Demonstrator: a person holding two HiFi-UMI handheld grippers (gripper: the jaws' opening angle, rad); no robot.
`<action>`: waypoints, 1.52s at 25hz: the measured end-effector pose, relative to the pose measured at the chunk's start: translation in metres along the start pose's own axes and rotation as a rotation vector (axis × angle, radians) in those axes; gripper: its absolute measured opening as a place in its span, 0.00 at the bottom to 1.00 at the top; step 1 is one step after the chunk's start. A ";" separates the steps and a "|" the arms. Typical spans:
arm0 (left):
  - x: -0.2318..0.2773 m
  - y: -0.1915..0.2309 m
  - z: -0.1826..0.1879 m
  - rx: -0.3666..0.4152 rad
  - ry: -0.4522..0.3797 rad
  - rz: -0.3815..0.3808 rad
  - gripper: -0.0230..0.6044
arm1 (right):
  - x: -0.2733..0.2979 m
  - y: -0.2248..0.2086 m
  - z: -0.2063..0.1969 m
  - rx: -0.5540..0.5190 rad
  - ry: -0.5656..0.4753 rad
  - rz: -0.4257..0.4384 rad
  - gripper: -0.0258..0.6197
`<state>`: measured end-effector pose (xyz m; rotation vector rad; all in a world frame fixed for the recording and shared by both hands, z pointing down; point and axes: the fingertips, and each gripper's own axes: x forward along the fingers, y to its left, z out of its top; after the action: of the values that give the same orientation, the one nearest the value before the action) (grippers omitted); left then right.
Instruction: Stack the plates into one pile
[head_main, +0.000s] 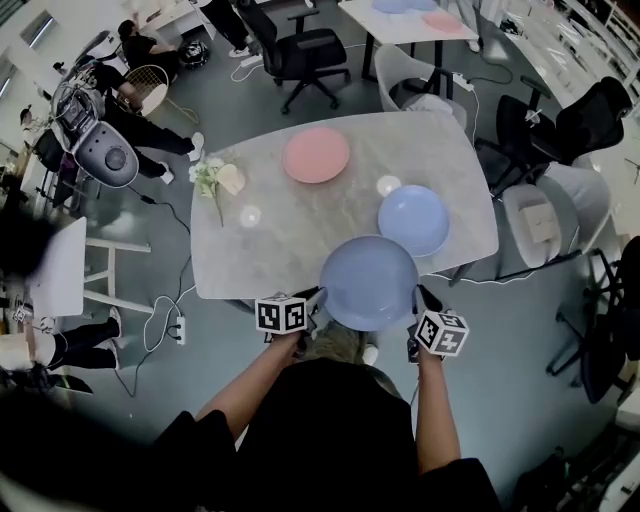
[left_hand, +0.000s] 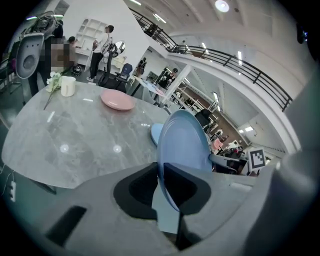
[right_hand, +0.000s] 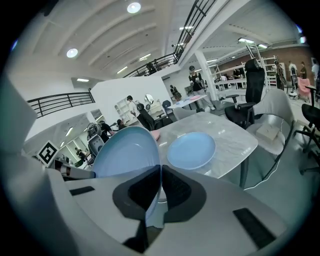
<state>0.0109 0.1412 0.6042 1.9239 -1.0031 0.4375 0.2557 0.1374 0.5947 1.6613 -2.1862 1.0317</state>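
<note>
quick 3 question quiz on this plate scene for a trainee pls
1. True or false: the left claw and the right claw both clamp the big blue plate.
2. Counting the held one, how many plates are at the grey table?
3. Which plate lies farthest from the claws? A: pink plate. B: small blue plate. C: big blue plate.
Key: 1 true; 2 three; 3 A
</note>
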 end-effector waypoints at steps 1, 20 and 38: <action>0.010 -0.004 0.003 0.005 0.011 -0.011 0.12 | 0.000 -0.008 0.002 0.011 0.001 -0.013 0.07; 0.153 -0.015 0.106 -0.001 0.138 -0.156 0.12 | 0.077 -0.108 0.081 0.060 0.129 -0.202 0.07; 0.243 0.000 0.143 -0.023 0.247 -0.228 0.12 | 0.136 -0.162 0.110 0.052 0.229 -0.282 0.07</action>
<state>0.1461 -0.0939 0.6824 1.8830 -0.6192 0.5135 0.3818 -0.0561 0.6536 1.7151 -1.7384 1.1408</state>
